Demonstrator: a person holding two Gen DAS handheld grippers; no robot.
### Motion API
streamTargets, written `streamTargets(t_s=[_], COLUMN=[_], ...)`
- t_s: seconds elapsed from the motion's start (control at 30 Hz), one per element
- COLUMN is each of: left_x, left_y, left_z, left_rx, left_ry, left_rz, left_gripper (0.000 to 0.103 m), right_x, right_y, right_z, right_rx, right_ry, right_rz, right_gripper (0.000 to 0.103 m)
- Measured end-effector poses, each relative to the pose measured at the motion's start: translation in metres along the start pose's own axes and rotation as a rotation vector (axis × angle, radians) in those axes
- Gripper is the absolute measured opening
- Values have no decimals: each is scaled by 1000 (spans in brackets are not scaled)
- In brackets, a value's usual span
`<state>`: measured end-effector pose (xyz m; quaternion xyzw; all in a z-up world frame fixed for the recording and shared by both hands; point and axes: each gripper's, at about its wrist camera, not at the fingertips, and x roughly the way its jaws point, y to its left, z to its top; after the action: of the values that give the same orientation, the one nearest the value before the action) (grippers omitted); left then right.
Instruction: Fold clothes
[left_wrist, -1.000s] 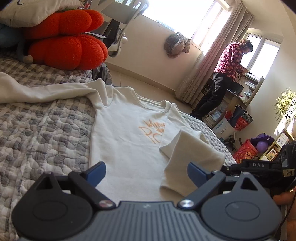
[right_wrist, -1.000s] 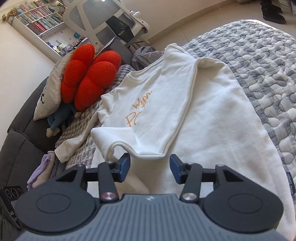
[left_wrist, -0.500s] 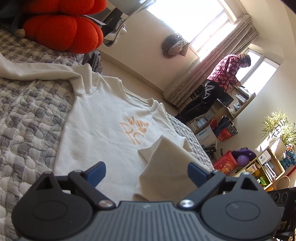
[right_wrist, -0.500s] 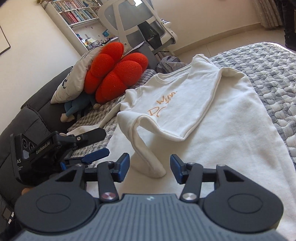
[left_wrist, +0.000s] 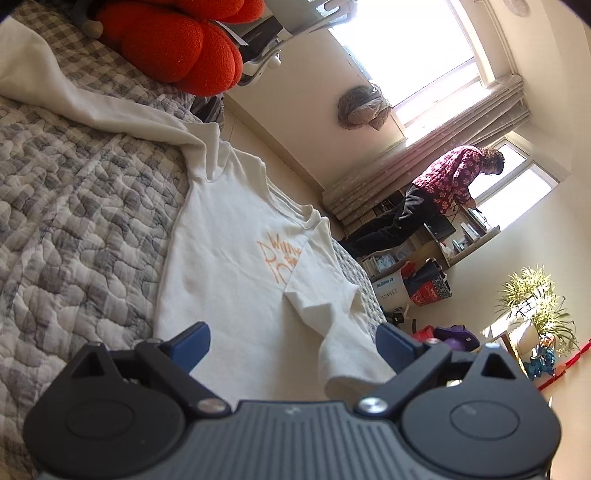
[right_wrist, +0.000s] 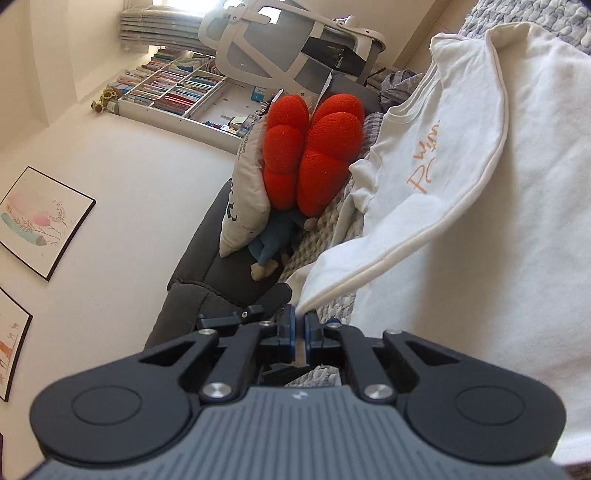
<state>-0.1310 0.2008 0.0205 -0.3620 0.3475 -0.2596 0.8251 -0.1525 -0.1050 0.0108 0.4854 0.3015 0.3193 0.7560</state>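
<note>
- We see a red cushion (right_wrist: 314, 155) against a grey sofa (right_wrist: 199, 280).
- We see a person in a patterned top (left_wrist: 448, 181) by the window.
- A potted plant (left_wrist: 535, 299) stands nearby.

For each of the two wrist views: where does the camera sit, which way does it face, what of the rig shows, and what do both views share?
Left wrist: behind the open left gripper, low over the quilt, facing along the shirt toward the window.
Right wrist: behind the right gripper, rolled sideways, facing the sofa and bookshelf; its jaws have just closed on the shirt's cuff.
Shared: shirt, red cushion, chair.
</note>
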Motion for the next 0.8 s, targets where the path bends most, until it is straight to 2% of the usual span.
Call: streamTargets(t_s=[0.07,0.17,0.2,0.23,0.3,0.43,0.47,0.5,0.53,0.57,0.8], left_x=[1,2,3,3,3,9,12,15,18,20,36], left_y=[5,4,2,-2,-11,-32,-35,-38,-39,-39,-39], left_z=[-3,-6,-7,-8,-10,-14,-14,-15,-15,-15,-14], left_rx=[-43,-39,-19,8,83,247,276,303,317,322,384], left_ry=[17,22,21,22,28,29,34,41,47,55,66], left_rz=[-32,-34,-29,-20,17,121,142,165,179,187,252], left_gripper=[98,97,95,94,91,91,91,91,91,92,92], right_x=[3,5,4,3,4,-8,-13,-20,-27,-33,-58], right_y=[-1,-6,-6,-5,3,22,25,26,27,26,6], right_z=[0,-2,-3,-5,-8,-6,-2,2,7,14,60], right_rx=[16,37,28,5,-52,-200,-228,-249,-270,-289,-362], right_ry=[14,43,53,63,77,92,81,63,39,12,-95], right_rz=[-18,-64,-90,-122,-188,-228,-243,-260,-285,-309,-508], right_gripper=[8,8,10,15,15,17,19,33,52,57,57])
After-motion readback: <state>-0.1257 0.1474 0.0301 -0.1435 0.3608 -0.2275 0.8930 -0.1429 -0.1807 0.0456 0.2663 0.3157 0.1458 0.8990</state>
